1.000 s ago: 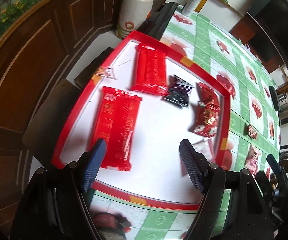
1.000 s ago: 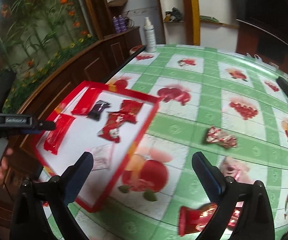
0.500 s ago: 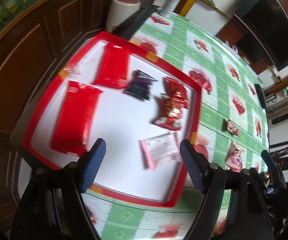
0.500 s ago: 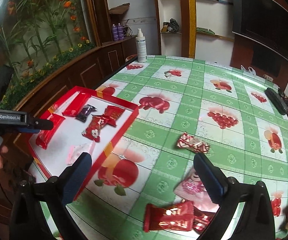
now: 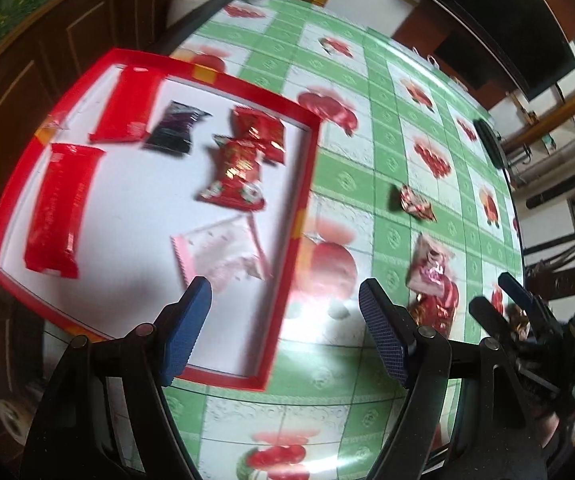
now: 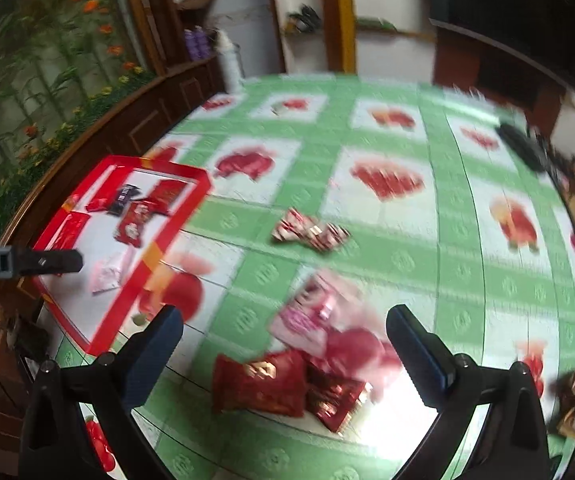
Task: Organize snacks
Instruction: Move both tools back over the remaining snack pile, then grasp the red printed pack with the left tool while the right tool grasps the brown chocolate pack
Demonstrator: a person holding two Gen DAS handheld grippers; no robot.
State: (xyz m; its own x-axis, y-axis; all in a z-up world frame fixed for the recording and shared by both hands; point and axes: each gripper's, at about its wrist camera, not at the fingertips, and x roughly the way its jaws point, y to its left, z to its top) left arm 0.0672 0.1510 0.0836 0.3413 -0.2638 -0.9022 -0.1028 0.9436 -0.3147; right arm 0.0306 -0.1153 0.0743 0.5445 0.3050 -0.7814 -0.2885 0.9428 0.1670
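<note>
Both grippers shifted off tray (image 5: 305, 184) twd loose snacks (image 6: 287, 376)

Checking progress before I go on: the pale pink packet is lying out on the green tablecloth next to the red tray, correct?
Not quite. The left wrist view shows the pale pink packet lying inside the red tray, on its white floor, not on the tablecloth.

A lived-in home, likely a dining or living room. A round table (image 6: 367, 128) wears a green fruit-print tablecloth (image 5: 343, 176), with dark wooden cabinets (image 6: 135, 120), a flower mural (image 6: 47, 52), cluttered wall shelves (image 6: 307, 24) and a television (image 5: 499, 12) around it.
</note>
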